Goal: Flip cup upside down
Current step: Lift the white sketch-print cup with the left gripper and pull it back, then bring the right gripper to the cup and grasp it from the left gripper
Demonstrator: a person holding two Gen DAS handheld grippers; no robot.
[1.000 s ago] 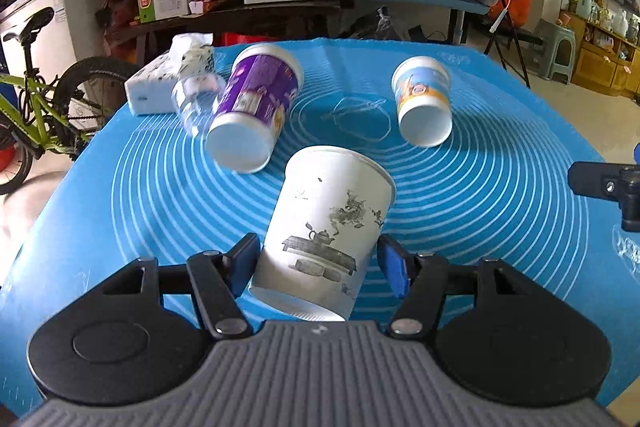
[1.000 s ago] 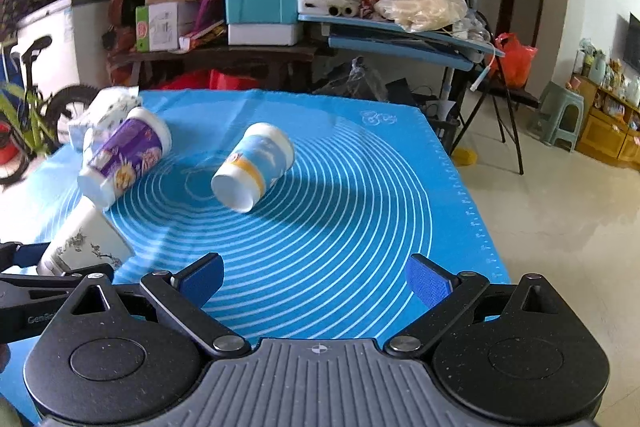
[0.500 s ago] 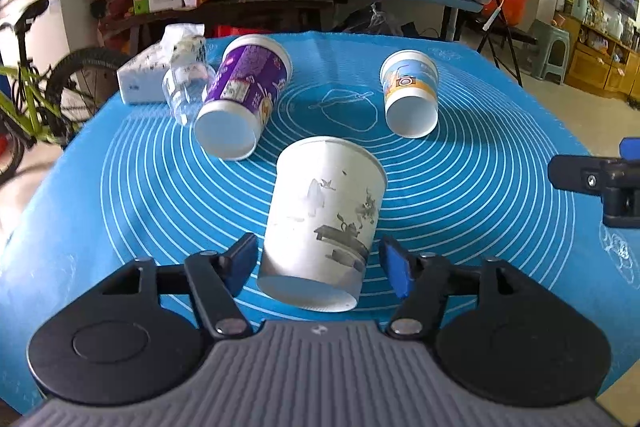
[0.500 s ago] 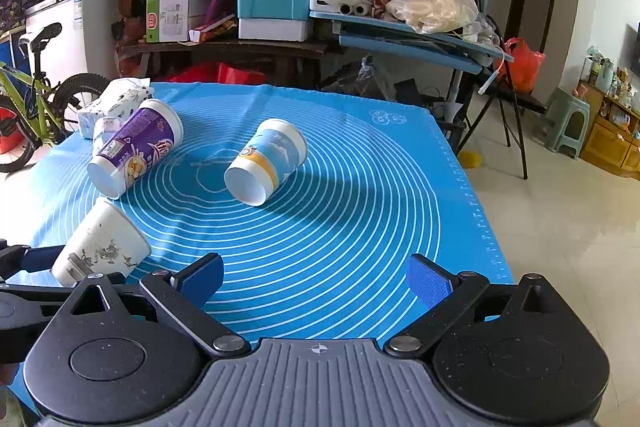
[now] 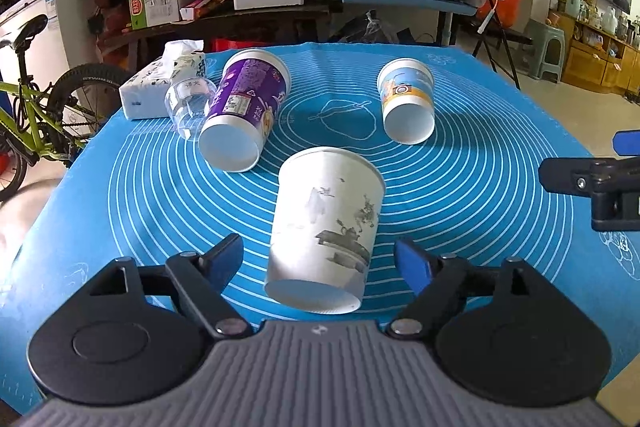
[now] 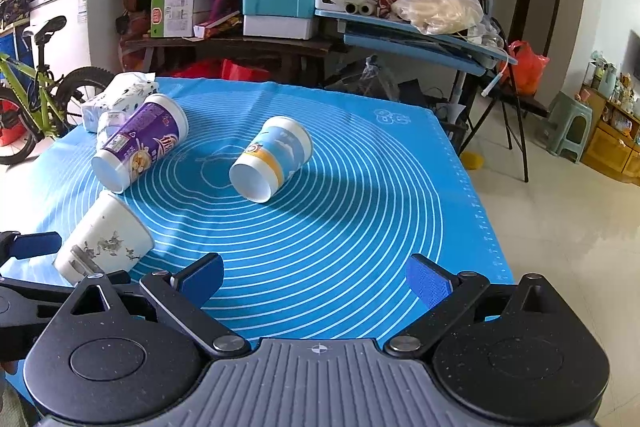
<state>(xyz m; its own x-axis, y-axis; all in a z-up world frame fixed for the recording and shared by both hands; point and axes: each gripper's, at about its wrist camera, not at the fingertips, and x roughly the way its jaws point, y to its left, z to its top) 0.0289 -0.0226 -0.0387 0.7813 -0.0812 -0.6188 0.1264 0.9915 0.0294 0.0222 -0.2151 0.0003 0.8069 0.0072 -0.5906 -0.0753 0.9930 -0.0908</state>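
With its fingers (image 5: 222,254) spread clear of the white cup (image 5: 326,227), the left gripper (image 5: 320,259) appears to have released it upside down on the blue surface (image 5: 480,187). Right gripper (image 6: 316,277) waits apart, empty, leaving room.

Both wrist views face forward, sharing the blue mat (image 5: 500,163).

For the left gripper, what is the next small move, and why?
Probably close the left gripper on the white cup. The cup lies on its side on the blue mat, base toward the camera, between the open fingers, and neither blue pad seems to touch it yet.
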